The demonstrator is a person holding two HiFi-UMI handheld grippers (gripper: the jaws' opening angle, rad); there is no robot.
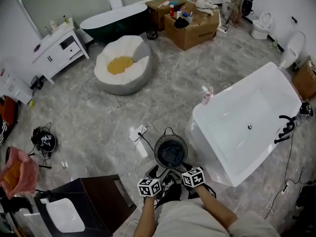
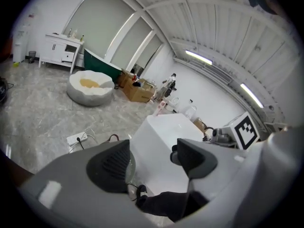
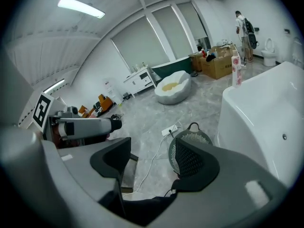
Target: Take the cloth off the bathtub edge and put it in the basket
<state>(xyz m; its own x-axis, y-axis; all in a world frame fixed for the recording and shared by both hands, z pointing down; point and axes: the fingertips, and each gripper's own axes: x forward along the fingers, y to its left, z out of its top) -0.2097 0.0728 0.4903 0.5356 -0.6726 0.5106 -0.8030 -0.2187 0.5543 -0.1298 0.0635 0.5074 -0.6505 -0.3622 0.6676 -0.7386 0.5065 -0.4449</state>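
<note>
The white bathtub (image 1: 276, 78) fills the right of the head view. A pink and white item (image 1: 207, 95) stands on its near-left corner; I cannot tell what it is. A round wire basket (image 1: 171, 151) stands on the floor by the tub's near end, with a dark cloth (image 1: 171, 155) inside. My left gripper (image 1: 155, 173) and right gripper (image 1: 184, 169) hover side by side just short of the basket, close to my body. Both are open with nothing between their pads. The basket (image 3: 187, 148) shows partly behind a pad (image 3: 192, 163) in the right gripper view.
A power strip (image 1: 138, 132) and its cable lie left of the basket. A dark cabinet with a white basin (image 1: 64, 214) stands at lower left. Farther off are a white beanbag (image 1: 122, 65), cardboard boxes (image 1: 192, 21) and a dark green tub (image 1: 116, 21).
</note>
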